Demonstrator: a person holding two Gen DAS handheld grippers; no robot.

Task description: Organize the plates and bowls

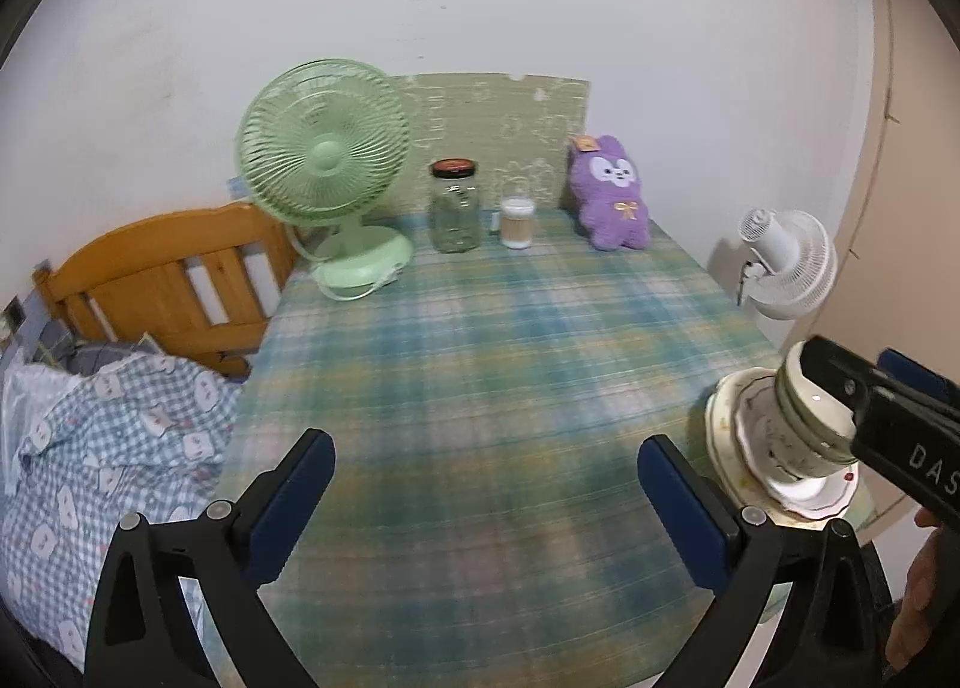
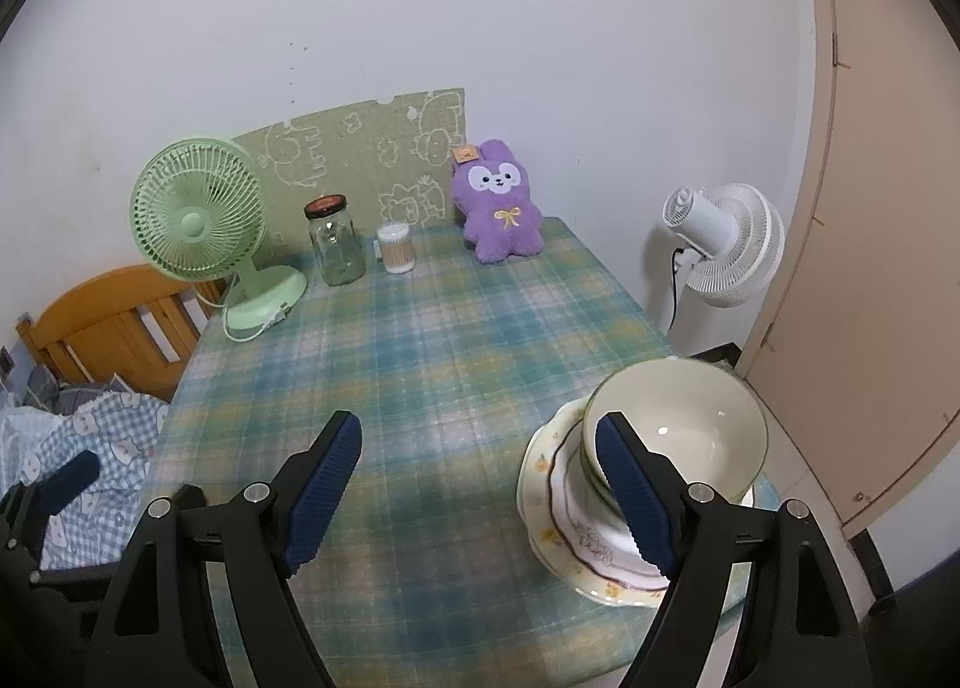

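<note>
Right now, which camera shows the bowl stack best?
The right wrist view: the top bowl shows its open inside above the plates. In the left wrist view the right claw covers part of it.

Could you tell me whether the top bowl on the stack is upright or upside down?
Upright: in the right wrist view the bowl opens upward, showing its pale, empty interior above the plates.

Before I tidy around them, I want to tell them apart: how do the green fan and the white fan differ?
The green fan stands on the plaid tablecloth at the back left; the white fan stands off the table, to its right near the door. The green fan's grille faces the camera; the white fan shows its motor housing, grille turned away. Both have round cages.
</note>
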